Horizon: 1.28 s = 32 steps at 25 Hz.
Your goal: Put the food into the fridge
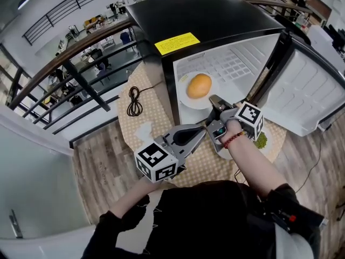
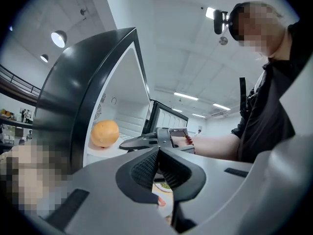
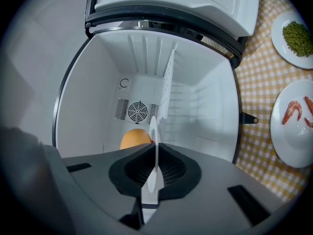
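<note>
Jaws of right gripper [image 3: 155, 148] clamp plate [image 1: 186, 102], left gripper's [image 2: 157, 153] closed empty — checked tablecloth [image 3: 254, 97] below.

No word, brand or number can be read anywhere. A yellow label [image 1: 177, 43] lies on the black top of the fridge [image 1: 226, 15], near its front edge; it carries lines of dark print, too small to make out. The cube [image 1: 156, 161] on the left tongs [image 1: 207, 128] and the cube [image 1: 250, 118] on the right tongs [image 1: 215, 100] bear black-and-white square markers, patterns without letters. On the fridge's back wall, above the round fan grille [image 3: 137, 111], sits a small curved mark [image 3: 124, 82]; whether it is a letter cannot be told.
</note>
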Each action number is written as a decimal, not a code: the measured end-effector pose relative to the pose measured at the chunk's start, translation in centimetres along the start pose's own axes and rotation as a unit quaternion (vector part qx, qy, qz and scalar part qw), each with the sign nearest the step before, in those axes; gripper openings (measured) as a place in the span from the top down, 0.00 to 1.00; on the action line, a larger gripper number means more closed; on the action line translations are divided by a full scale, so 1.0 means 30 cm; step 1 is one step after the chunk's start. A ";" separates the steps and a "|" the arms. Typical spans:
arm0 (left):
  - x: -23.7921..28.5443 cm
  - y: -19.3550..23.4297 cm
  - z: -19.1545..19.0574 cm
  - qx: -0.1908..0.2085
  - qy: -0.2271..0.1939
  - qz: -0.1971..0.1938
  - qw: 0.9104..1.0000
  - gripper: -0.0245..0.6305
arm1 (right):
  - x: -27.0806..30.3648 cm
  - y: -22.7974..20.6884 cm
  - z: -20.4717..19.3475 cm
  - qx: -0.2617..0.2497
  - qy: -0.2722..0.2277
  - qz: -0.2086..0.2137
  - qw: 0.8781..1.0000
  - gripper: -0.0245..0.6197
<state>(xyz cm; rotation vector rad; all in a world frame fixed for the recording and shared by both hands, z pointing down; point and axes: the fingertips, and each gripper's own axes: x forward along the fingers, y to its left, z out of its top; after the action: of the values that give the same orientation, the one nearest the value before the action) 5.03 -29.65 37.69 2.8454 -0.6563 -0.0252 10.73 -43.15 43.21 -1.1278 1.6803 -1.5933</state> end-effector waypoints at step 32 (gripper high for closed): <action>-0.015 -0.006 0.010 -0.012 0.026 -0.036 0.999 0.94 | 0.125 0.067 0.024 -0.132 0.013 -0.138 0.982 0.92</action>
<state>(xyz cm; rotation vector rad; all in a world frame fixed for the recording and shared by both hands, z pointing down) 4.70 -29.35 37.34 2.8342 -0.5395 0.0286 9.11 -46.86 41.70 -1.5365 1.8565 -1.5835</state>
